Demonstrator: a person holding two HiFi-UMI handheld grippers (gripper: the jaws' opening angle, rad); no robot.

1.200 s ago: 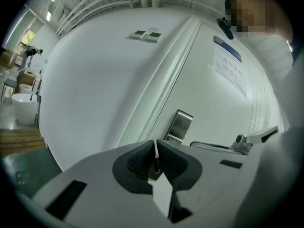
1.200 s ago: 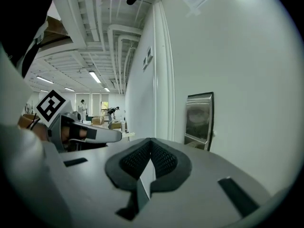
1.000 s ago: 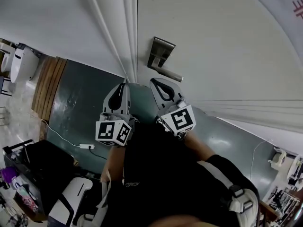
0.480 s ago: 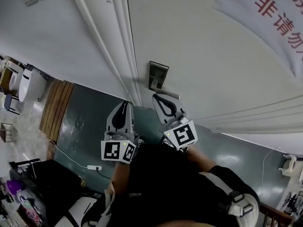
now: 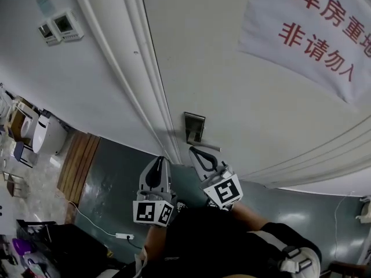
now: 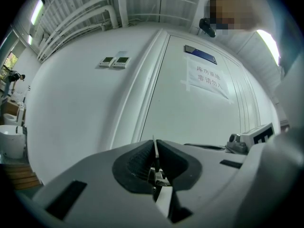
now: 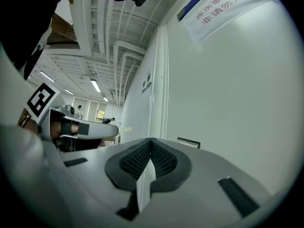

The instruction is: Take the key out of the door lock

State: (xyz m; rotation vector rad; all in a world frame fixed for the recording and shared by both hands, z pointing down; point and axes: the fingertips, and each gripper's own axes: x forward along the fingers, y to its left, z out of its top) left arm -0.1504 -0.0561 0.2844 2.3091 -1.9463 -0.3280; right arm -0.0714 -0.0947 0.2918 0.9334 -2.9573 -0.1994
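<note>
The white door [image 5: 232,86] carries a metal lock plate [image 5: 194,128] with a lever handle [image 5: 204,146]. My left gripper [image 5: 159,160] hangs below and left of the plate, by the door frame. In the left gripper view it [image 6: 155,144] is shut on a thin metal key [image 6: 154,152], whose blade stands up between the pads. My right gripper [image 5: 194,150] sits just under the lever, apart from it. Its pads [image 7: 151,141] meet with nothing between them, and the lock plate [image 7: 188,142] shows beyond them.
A white paper sign [image 5: 313,33] with red characters hangs high on the door. Two wall switches [image 5: 61,26] sit left of the moulded door frame [image 5: 145,80]. Down on the floor are a wooden panel [image 5: 78,167], a power strip [image 5: 123,236] and a white fixture [image 5: 46,135].
The head view has tilted up the door, bringing the sign and the wall switches into sight. Both grippers stay shut just below the handle.
</note>
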